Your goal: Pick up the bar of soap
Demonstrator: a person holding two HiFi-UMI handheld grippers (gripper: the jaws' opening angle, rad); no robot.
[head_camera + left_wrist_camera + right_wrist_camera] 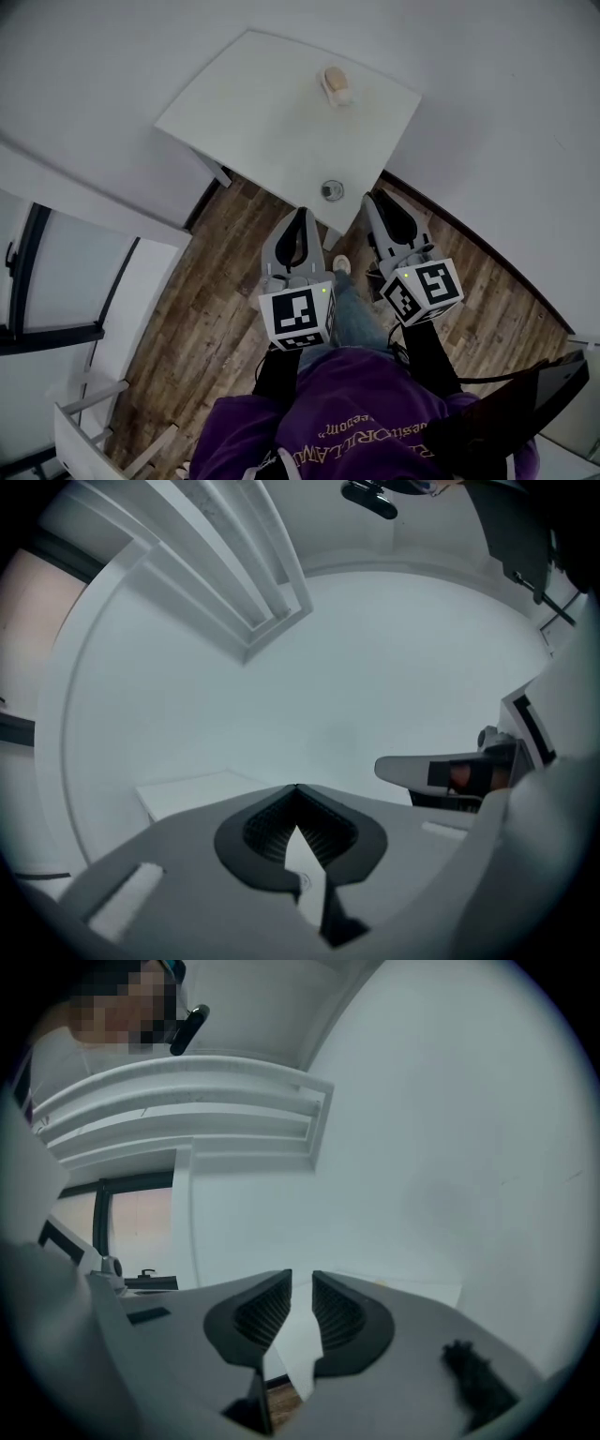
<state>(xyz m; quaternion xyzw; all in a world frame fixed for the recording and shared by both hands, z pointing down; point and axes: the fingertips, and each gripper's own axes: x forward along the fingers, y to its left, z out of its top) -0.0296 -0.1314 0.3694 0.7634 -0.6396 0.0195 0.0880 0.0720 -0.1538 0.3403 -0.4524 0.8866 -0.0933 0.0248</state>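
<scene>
The bar of soap (336,82) is a tan lump lying on the far right part of the white table (262,103). Both grippers hang over the wood floor short of the table's near corner, well away from the soap. My left gripper (302,214) points at that corner; its jaws meet at the tips (296,789) with nothing in them. My right gripper (375,199) is beside it on the right. Its jaws (301,1275) stand a narrow gap apart and hold nothing. The soap does not show in either gripper view.
A small round grey object (331,190) sits on the table's near corner, just ahead of the grippers. Wood floor (206,309) lies below. A white chair (94,422) stands at the lower left, beside a dark-framed window (37,281). White walls enclose the table.
</scene>
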